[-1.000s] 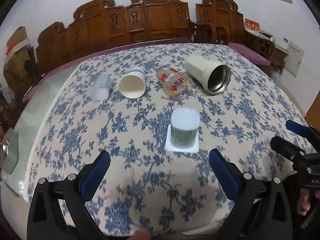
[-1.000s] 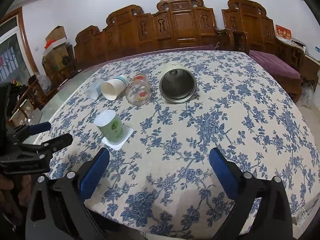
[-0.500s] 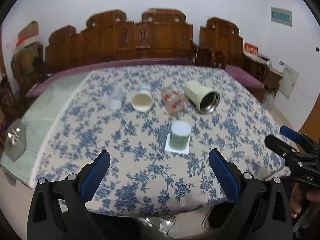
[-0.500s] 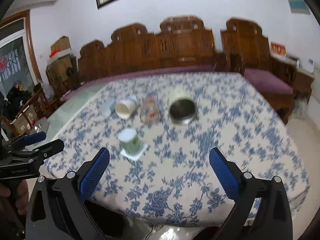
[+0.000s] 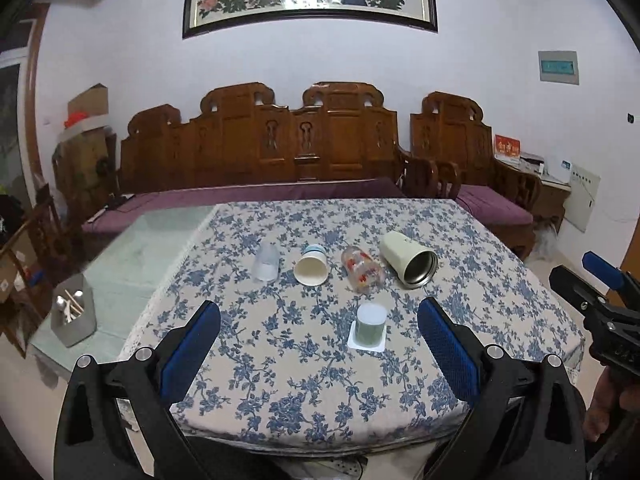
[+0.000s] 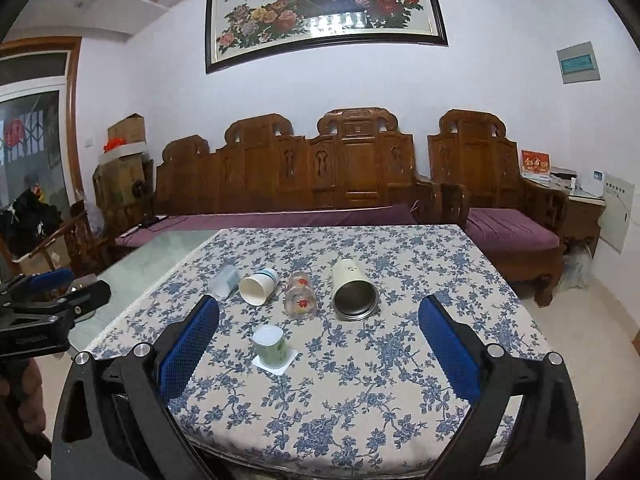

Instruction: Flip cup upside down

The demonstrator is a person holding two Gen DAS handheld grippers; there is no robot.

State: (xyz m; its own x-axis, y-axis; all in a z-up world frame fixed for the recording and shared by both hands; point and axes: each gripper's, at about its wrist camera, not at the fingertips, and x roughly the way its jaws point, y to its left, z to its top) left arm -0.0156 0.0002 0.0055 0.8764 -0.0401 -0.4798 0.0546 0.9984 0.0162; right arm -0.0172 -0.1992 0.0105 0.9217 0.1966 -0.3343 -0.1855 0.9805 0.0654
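Observation:
A green cup (image 5: 371, 322) stands upside down on a white coaster (image 5: 367, 341) on the blue-flowered tablecloth; it also shows in the right wrist view (image 6: 269, 343). Behind it a clear plastic cup (image 5: 266, 261), a white paper cup (image 5: 311, 265), a red-patterned glass (image 5: 361, 270) and a cream steel tumbler (image 5: 409, 259) lie on their sides. My left gripper (image 5: 318, 354) is open and empty, held back from the table's near edge. My right gripper (image 6: 318, 354) is open and empty too, equally far back.
The table (image 5: 224, 364) has a bare glass strip on its left with a grey utensil holder (image 5: 74, 312). Carved wooden benches with purple cushions (image 5: 256, 192) stand behind. The other gripper shows at each view's edge (image 5: 600, 304).
Both grippers have pulled back and up from the table, so the cups look smaller and farther. The cups have not moved. Both stay open.

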